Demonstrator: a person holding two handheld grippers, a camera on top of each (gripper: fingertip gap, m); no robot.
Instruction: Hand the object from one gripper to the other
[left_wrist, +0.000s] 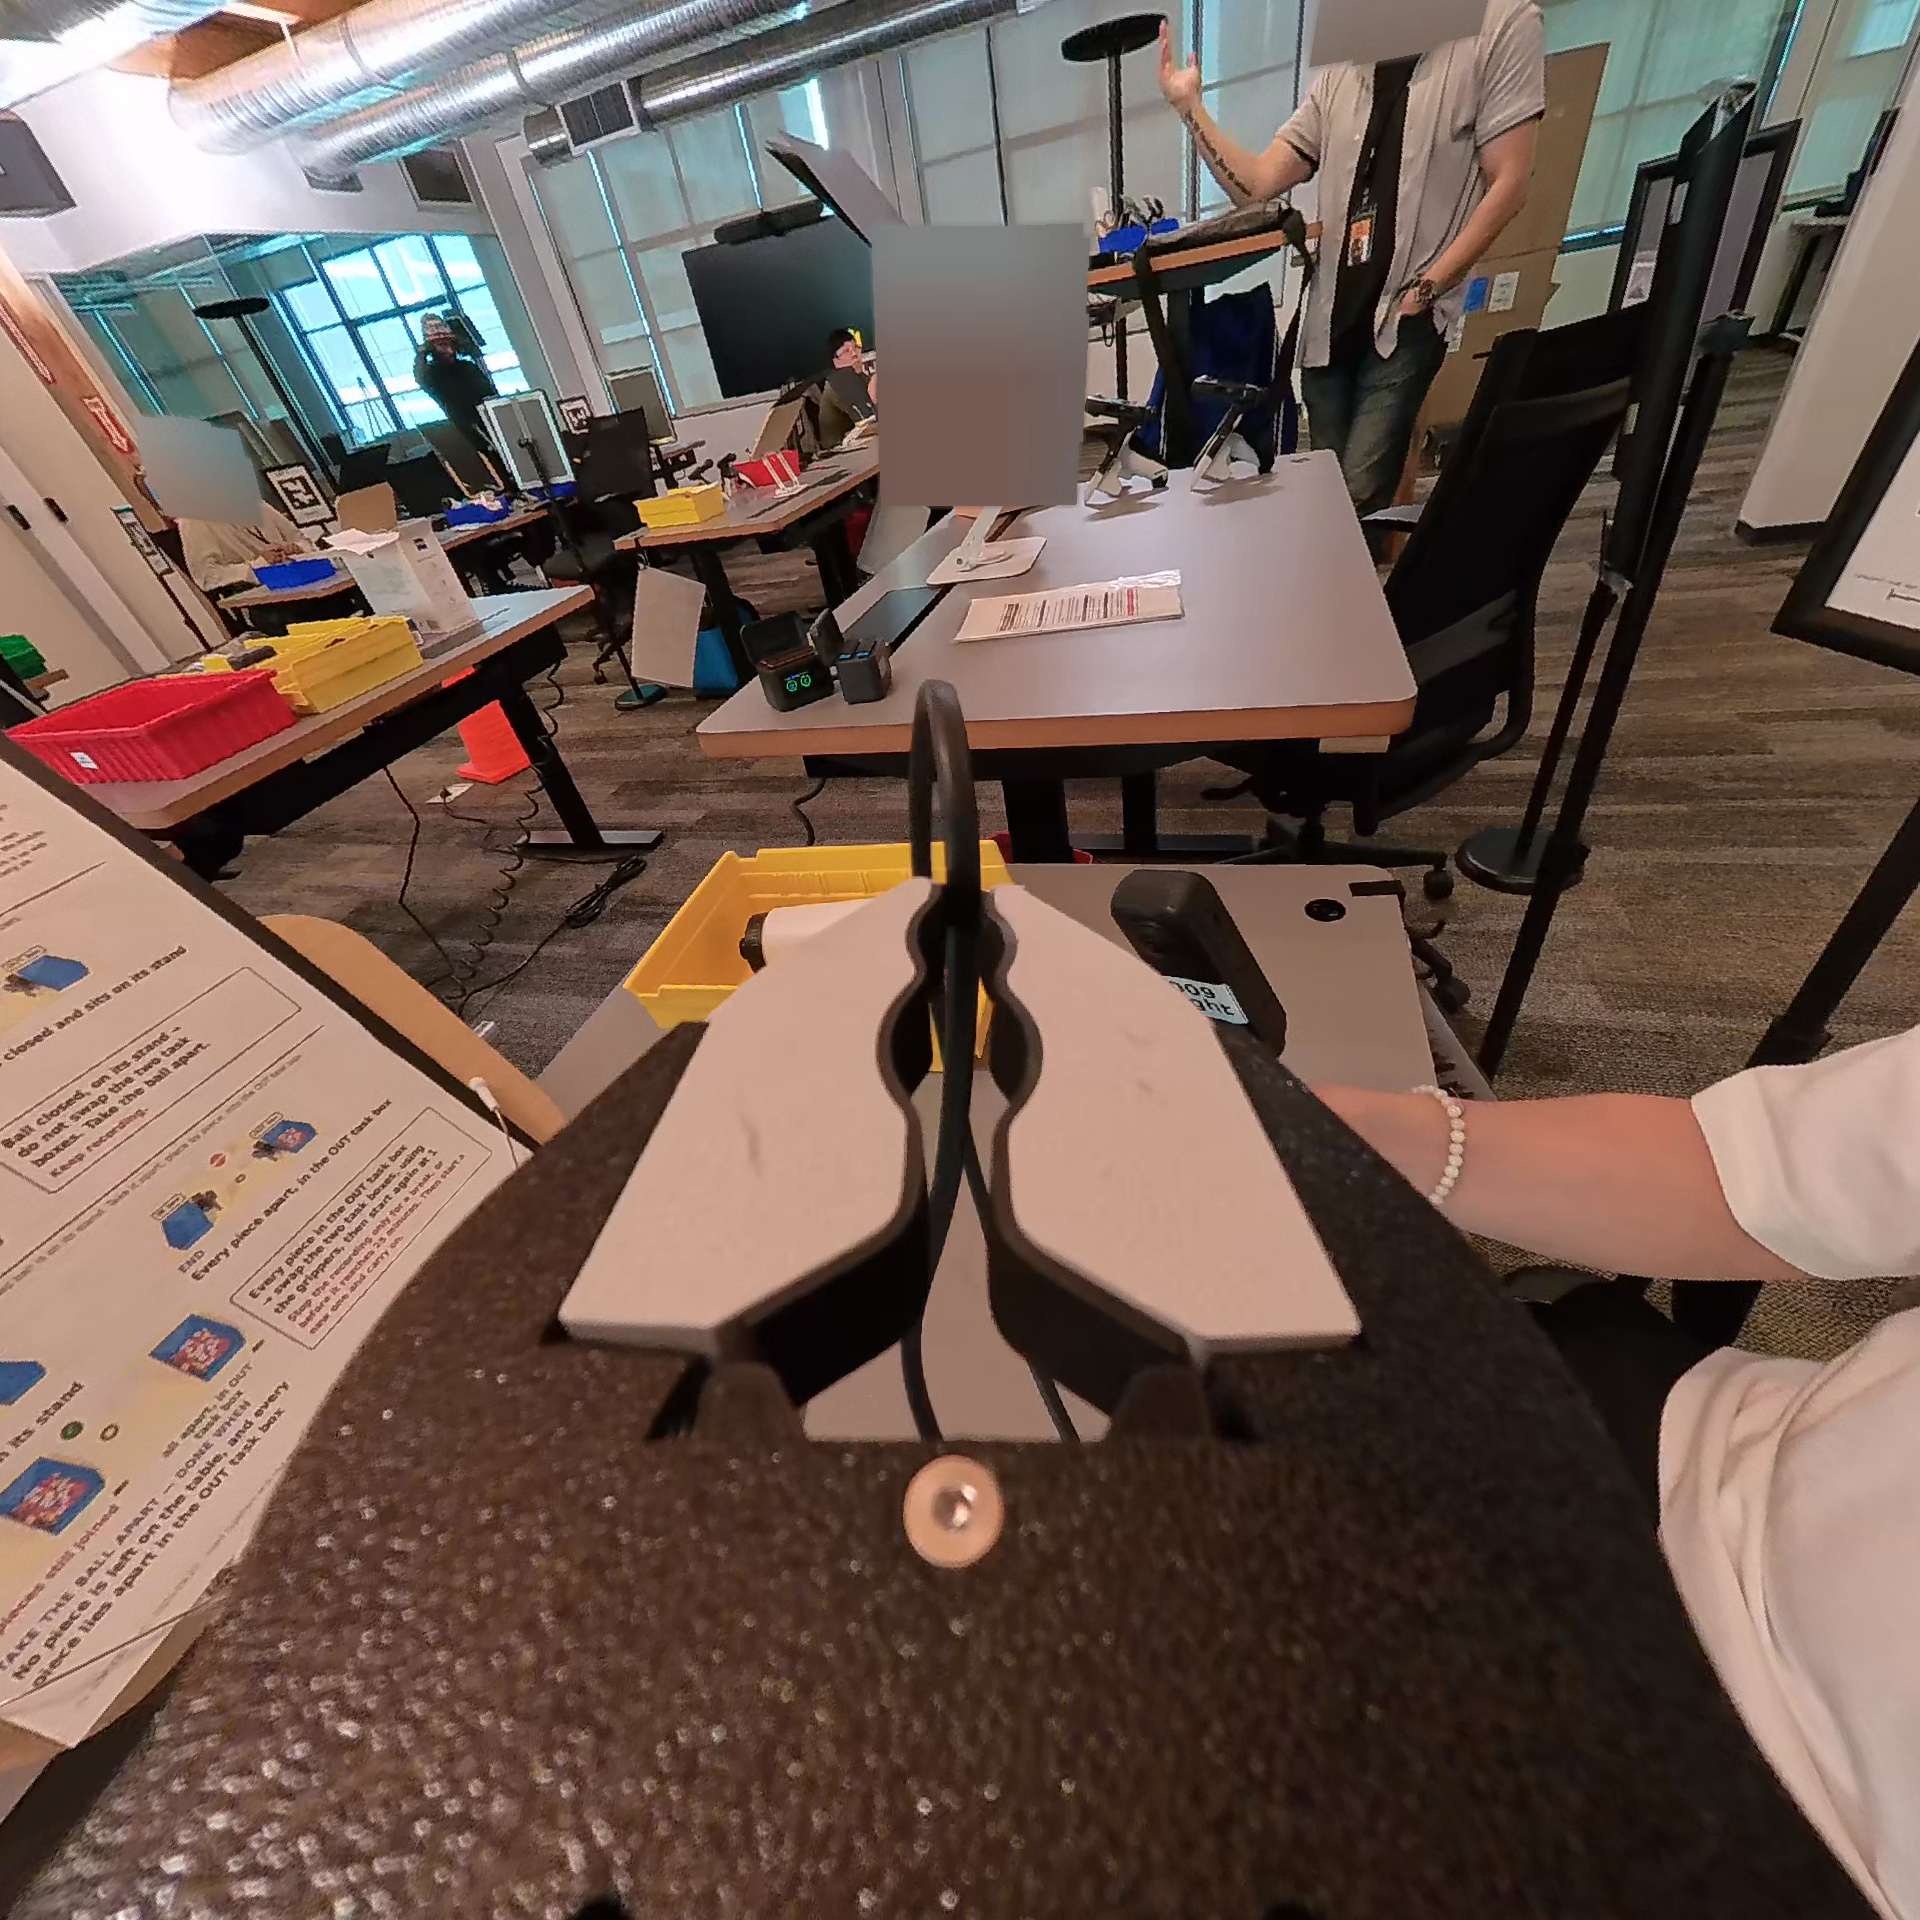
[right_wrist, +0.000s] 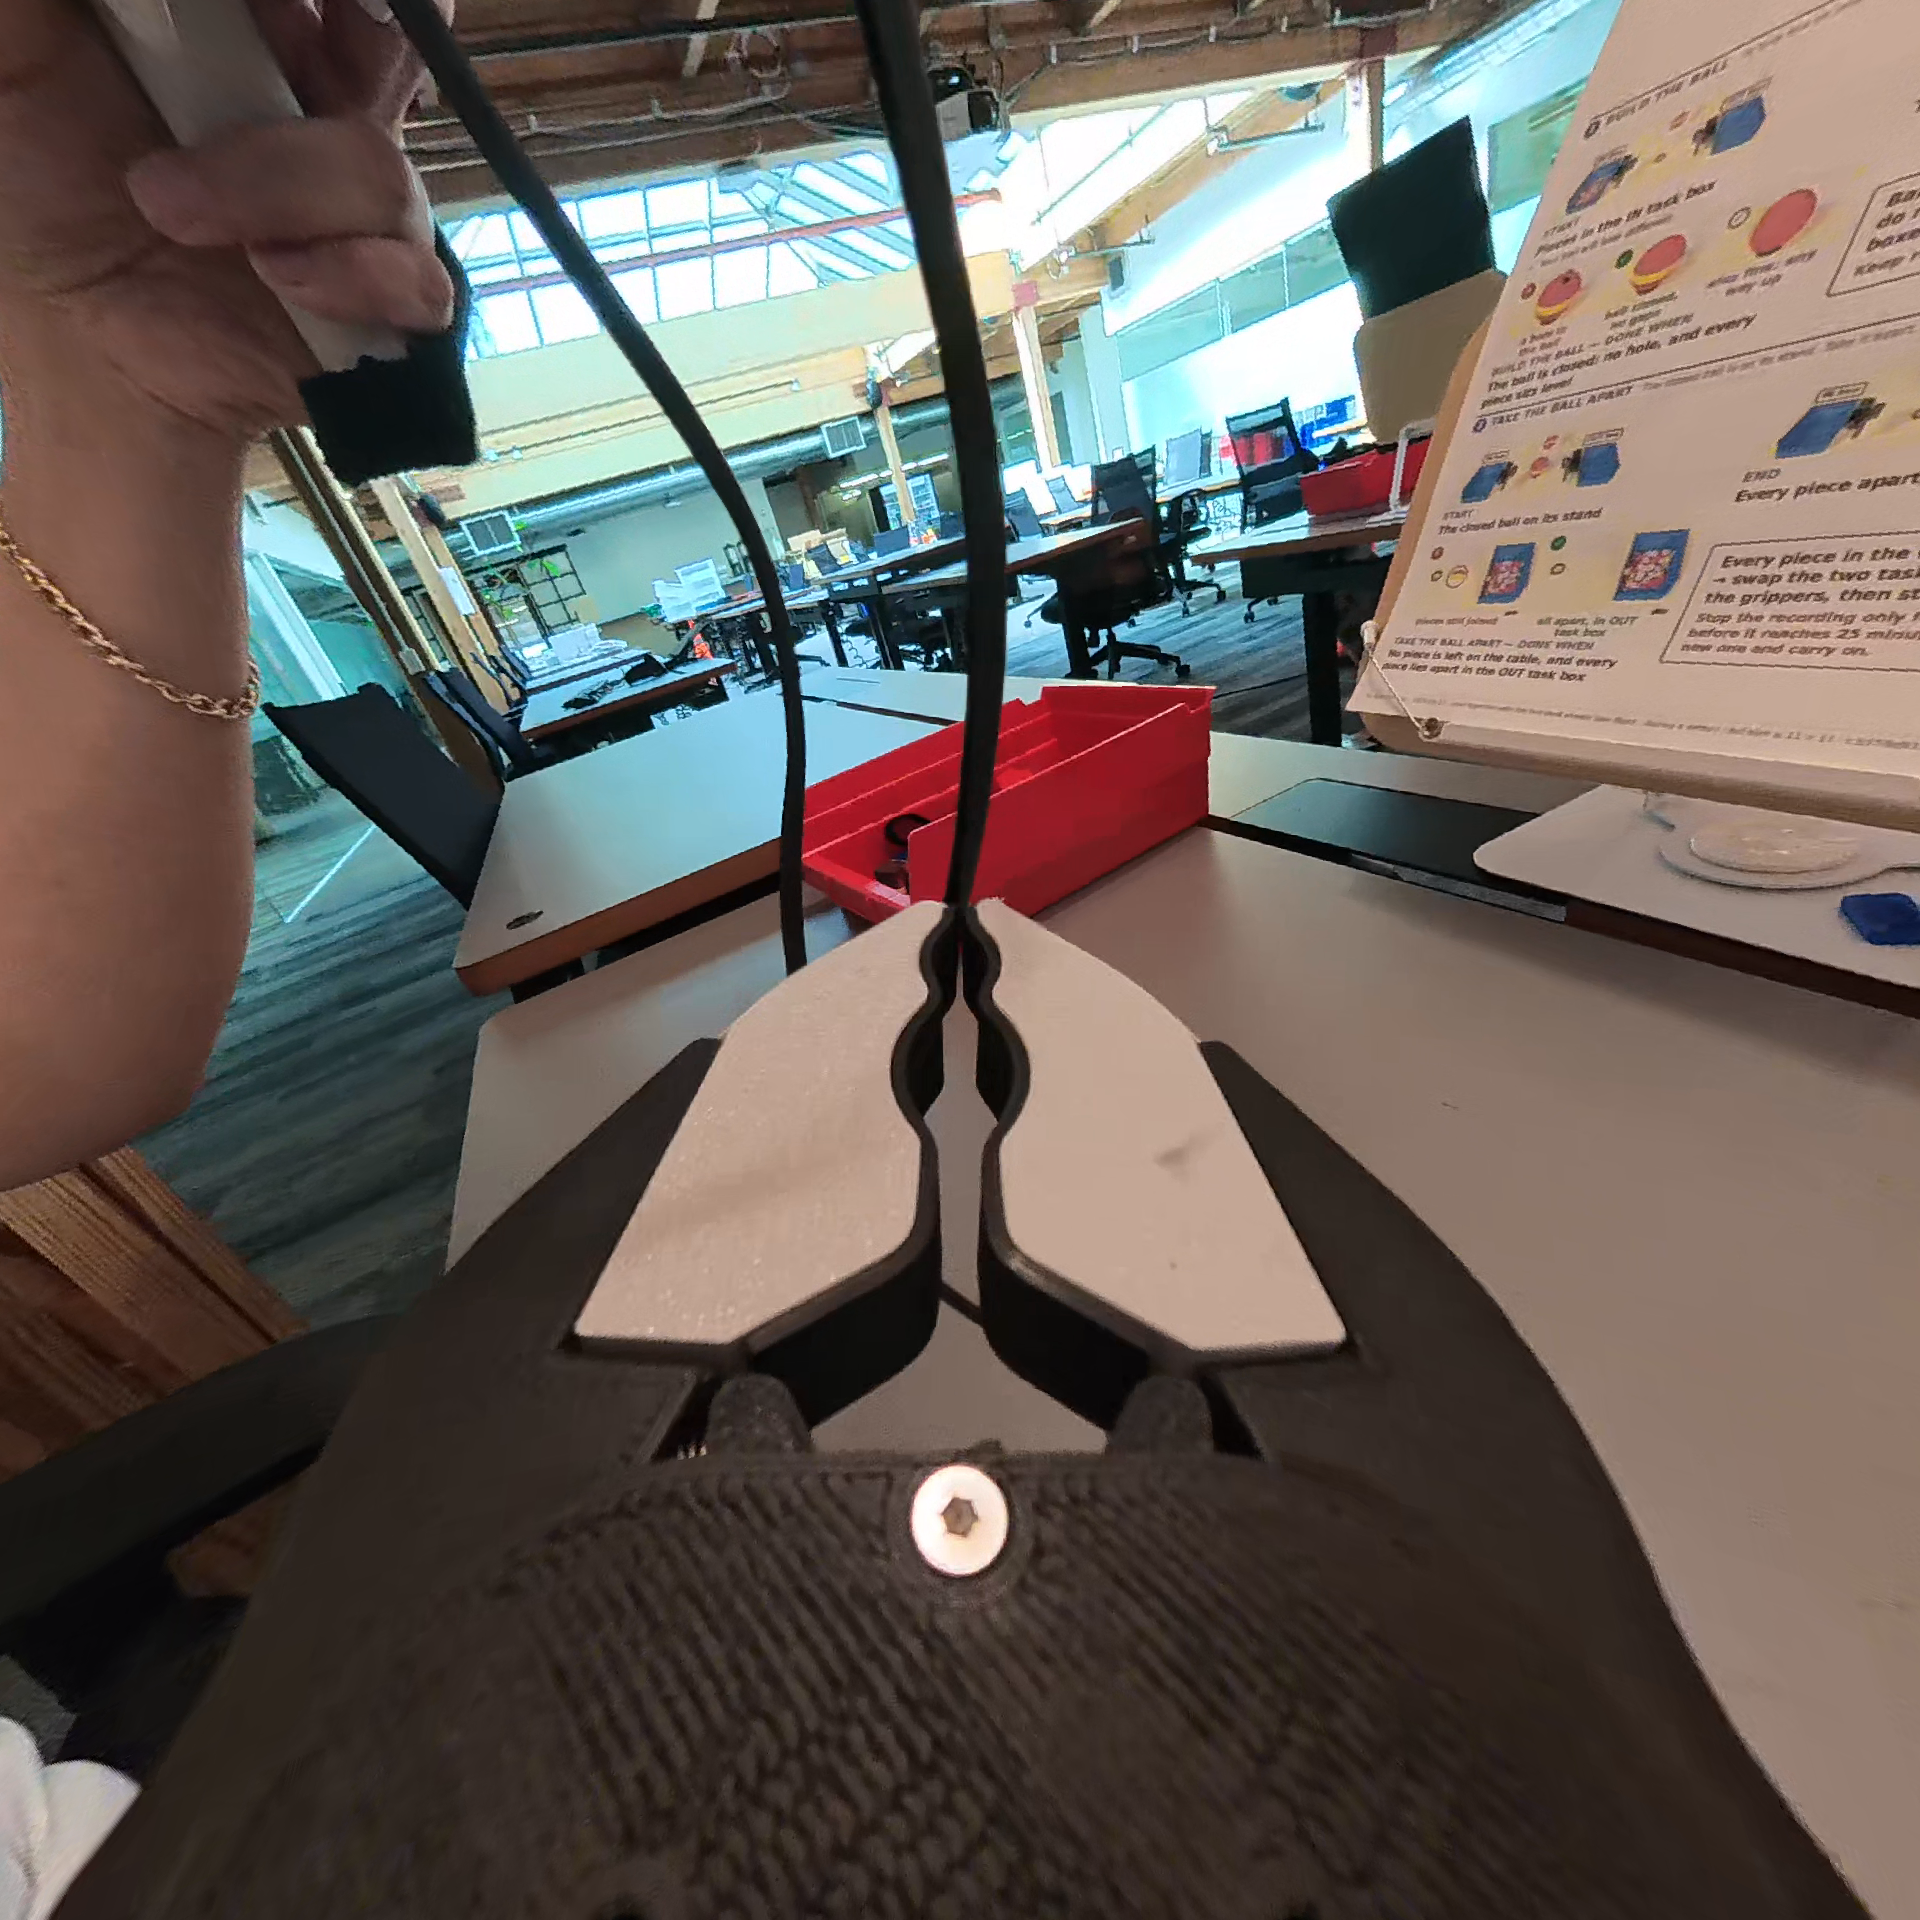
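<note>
A black cable (left_wrist: 940, 748) is the object. In the left wrist view it loops up above my left gripper (left_wrist: 951, 906), whose grey fingers are closed on it, with two strands running down between them. In the right wrist view my right gripper (right_wrist: 961, 914) is shut on one strand of the same cable (right_wrist: 961, 520) at its fingertips. A second strand (right_wrist: 774, 665) hangs down behind its left finger. Both strands rise out of the top of that view, beside a hand (right_wrist: 187, 239) that holds part of the other gripper.
A yellow bin (left_wrist: 707, 966) and a black device with a blue label (left_wrist: 1195, 956) sit on the grey table beyond my left gripper. A red bin (right_wrist: 1039, 790) lies beyond my right gripper. An instruction sheet on a stand (right_wrist: 1683, 416) is at the right. A forearm (left_wrist: 1538, 1174) reaches in. The tips of one gripper are about 20 cm away from the tips of the other.
</note>
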